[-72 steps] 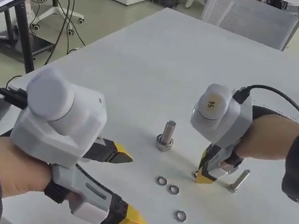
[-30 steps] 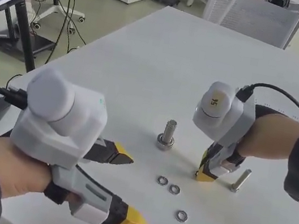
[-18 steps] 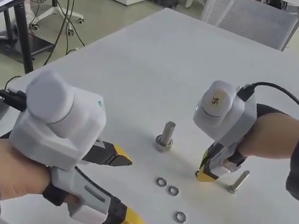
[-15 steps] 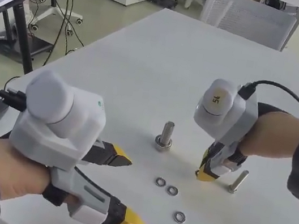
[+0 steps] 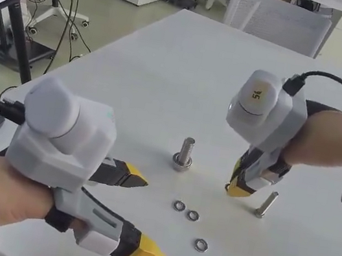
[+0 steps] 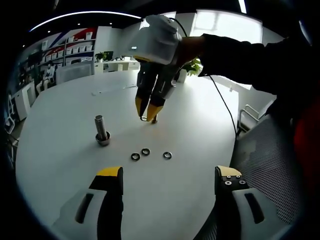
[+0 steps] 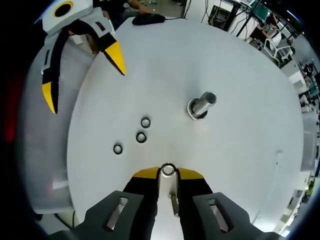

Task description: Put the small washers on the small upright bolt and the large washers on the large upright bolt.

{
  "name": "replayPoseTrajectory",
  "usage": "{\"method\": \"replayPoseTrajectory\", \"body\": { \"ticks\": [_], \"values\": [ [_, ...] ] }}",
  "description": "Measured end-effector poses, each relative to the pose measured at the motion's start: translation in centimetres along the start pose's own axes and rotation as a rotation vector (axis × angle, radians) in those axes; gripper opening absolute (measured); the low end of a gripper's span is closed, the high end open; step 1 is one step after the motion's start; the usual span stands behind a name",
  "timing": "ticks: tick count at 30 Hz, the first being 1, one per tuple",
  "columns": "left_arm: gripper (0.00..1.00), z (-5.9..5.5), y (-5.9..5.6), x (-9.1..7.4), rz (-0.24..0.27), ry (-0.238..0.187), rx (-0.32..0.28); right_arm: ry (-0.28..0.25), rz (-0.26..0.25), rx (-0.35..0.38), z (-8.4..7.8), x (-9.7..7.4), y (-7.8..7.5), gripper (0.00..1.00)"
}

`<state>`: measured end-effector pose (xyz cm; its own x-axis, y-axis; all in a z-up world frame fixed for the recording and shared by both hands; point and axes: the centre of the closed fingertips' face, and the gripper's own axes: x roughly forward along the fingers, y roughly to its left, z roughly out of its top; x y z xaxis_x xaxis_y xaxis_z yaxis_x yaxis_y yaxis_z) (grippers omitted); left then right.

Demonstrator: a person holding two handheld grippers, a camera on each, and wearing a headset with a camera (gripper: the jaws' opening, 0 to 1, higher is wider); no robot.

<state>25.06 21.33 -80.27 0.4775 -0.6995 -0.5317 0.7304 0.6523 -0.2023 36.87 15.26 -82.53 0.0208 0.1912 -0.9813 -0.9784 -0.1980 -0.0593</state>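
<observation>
Inspecting the desk [image 5: 168, 68], we find the right hand-held gripper [image 5: 236, 190] pointed steeply down, its yellow-tipped jaws pressed together on a washer. This held washer [image 7: 168, 166] shows as a bright ring pinched at the very tips in the right gripper view. We cannot tell from any view whether the tips touch the desk surface. The small bolt [image 5: 265, 203] is on the desk just beside those tips, on their right in the head view. It appears to stand on its head with the shank up, though its lean in the picture leaves this uncertain. The large bolt [image 5: 183, 154] stands upright near the middle of the working area, threaded shank up, apart from the right hand-held gripper and to its left in the head view. It has a wider collar at its foot, and we cannot tell whether that is the bolt head or a washer. Three more washers lie flat on the desk between the two grippers. The left washer [image 5: 179, 205] and the middle washer [image 5: 192, 216] lie close together, and the nearest washer [image 5: 201, 245] lies a little apart, closer to the person. The left hand-held gripper [image 5: 141, 216] is held at the near left with its jaws spread wide, its tips aimed toward the loose washers and clear of them.
</observation>
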Motion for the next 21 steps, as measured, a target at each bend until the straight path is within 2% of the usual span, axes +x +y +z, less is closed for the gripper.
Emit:
{"method": "replayPoseTrajectory", "body": {
  "ticks": [10,21],
  "values": [
    [0.74,0.0,-0.1,0.0,-0.004,-0.001,0.001,0.004,-0.034,0.002,-0.6,-2.0,-0.6,0.14],
    [0.74,-0.1,-0.2,0.0,-0.011,0.003,0.006,0.021,-0.065,0.023,-2.4,-4.0,-0.8,0.14]
  ]
}}
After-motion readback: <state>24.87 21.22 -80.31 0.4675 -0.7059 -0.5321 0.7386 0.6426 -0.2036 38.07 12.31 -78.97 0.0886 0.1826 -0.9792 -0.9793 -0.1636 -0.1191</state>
